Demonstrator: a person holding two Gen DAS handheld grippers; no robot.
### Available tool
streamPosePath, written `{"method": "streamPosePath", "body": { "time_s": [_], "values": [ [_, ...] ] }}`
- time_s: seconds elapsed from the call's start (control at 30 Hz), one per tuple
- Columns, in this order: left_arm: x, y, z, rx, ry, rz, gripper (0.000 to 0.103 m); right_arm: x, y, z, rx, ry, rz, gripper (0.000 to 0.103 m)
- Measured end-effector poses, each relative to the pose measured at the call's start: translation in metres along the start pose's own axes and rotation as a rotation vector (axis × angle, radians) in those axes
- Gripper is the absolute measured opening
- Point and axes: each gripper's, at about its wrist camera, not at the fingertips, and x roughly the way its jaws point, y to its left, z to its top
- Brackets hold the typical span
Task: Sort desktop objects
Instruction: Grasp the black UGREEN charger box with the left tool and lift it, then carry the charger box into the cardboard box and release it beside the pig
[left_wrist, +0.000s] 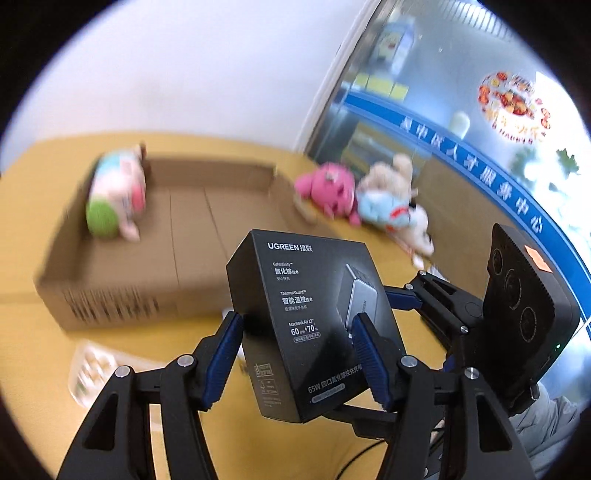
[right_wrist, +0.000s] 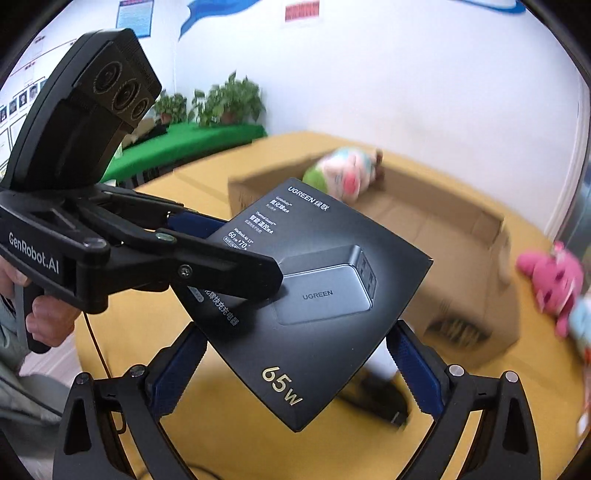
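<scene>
My left gripper (left_wrist: 295, 354) is shut on a black UGREEN charger box (left_wrist: 306, 317) and holds it in the air above the yellow table (left_wrist: 33, 332). In the right wrist view the same box (right_wrist: 325, 310) is held by the left gripper's fingers (right_wrist: 240, 273) coming from the left. My right gripper (right_wrist: 295, 373) is open, with its jaws spread wide on either side of the box's lower corner. The right gripper also shows at the right of the left wrist view (left_wrist: 424, 295). An open cardboard box (left_wrist: 177, 236) lies beyond, with a plush toy (left_wrist: 114, 195) in it.
A pink plush (left_wrist: 327, 188) and a beige and blue plush (left_wrist: 395, 199) lie on the table right of the cardboard box. A clear packet (left_wrist: 92, 369) lies at the near left. A glass wall with blue lettering (left_wrist: 480, 173) stands at the right.
</scene>
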Motion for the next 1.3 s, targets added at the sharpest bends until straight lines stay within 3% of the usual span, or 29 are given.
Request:
{"method": "streamPosePath", "body": {
  "time_s": [0.37,0.63,0.97,1.13,1.3],
  "values": [
    [-0.051,-0.007,0.121,0.165,-0.226,0.068,0.061,-0.037,-0.034,0.135,-0.084,-0.223,-0.058,0.099],
    [-0.054,0.002,0.180,0.197,-0.296,0.095,0.061,-0.043,-0.061,0.216,-0.119,-0.288,-0.072,0.099],
    [0.004,0.033,0.232,0.163,-0.254,0.138,0.061,0.012,-0.120,0.268,-0.096,-0.224,-0.040,0.099],
    [0.053,0.075,0.243,0.089,-0.194,0.131,0.061,0.066,-0.157,0.279,-0.062,-0.154,-0.009,0.098],
    [0.111,0.117,0.239,0.026,-0.085,0.147,0.061,0.141,-0.189,0.266,-0.024,-0.067,0.047,0.098]
  ]
}}
